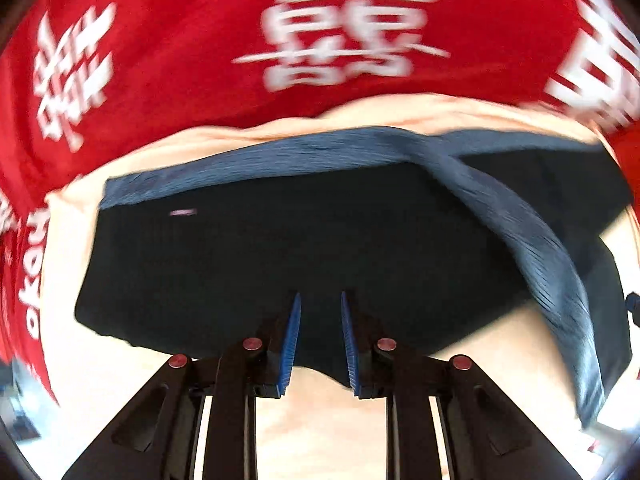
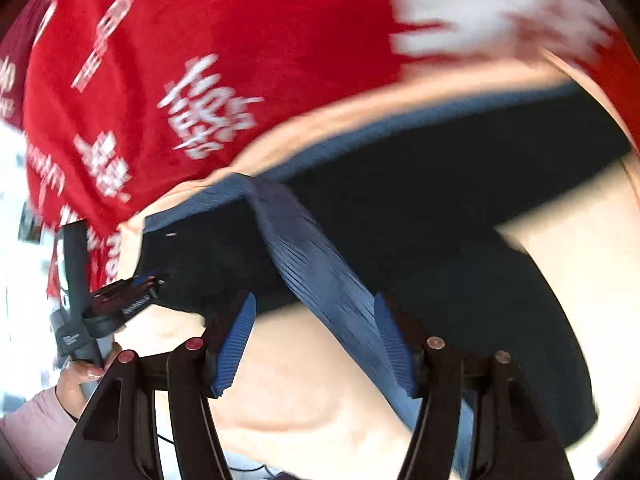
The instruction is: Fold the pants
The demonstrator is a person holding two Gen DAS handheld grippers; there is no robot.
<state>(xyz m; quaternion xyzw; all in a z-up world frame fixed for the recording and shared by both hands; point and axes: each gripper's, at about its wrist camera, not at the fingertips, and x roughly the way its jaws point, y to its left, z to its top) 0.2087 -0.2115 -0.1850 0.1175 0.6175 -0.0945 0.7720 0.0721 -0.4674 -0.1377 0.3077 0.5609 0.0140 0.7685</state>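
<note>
From where I sit the dark pants [image 1: 256, 252] lie folded on the peach cover [image 1: 320, 420], red printed cloth [image 1: 180, 60] beyond them. At their left edge my left gripper [image 1: 319, 308] stands released, nothing between its blue pads (I judge it has let go). Toward their right, a ribbed blue band [image 2: 320, 280] crosses between my right gripper [image 2: 316, 328] fingers, parted and not pinching; blur hides the room

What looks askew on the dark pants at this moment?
The blue ribbed waistband runs slantwise across the dark pants instead of lying along their top edge, so one side is flopped over. Nothing else stands out; blur hides finer detail.
</note>
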